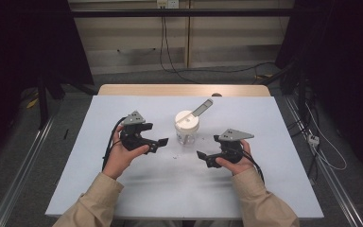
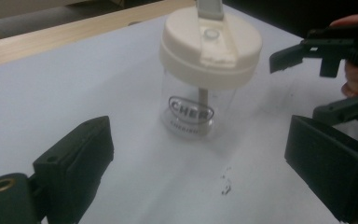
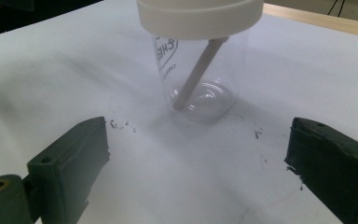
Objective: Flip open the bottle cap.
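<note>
jars: one clear plastic jar [image 1: 187, 133], upright near the middle of the white table cover [image 1: 123, 198], between the two grippers and touched by neither
lids: one cream lid [image 1: 187, 120] seated on the jar, with a grey flap [image 1: 202, 108] standing up from it and tilting away
straws: one pale stick [image 3: 196, 74] inside the jar, leaning from the lid down to the base
grippers: two; left gripper [image 1: 159, 144] just left of the jar, jaws spread wide with nothing between them; right gripper [image 1: 203, 157] to the jar's right and nearer the person, jaws apart and empty
hands: two, each in a tan sleeve [image 1: 92, 204]
left gripper view: shows the jar's printed oval label [image 2: 191, 110] and the lid's top, plus the right gripper beyond
right gripper view: shows the stick's full lean, the jar's ringed base and dark specks [image 3: 119, 125] on the cover
high view: shows the wooden table edge [image 1: 184, 90] behind the cover
</note>
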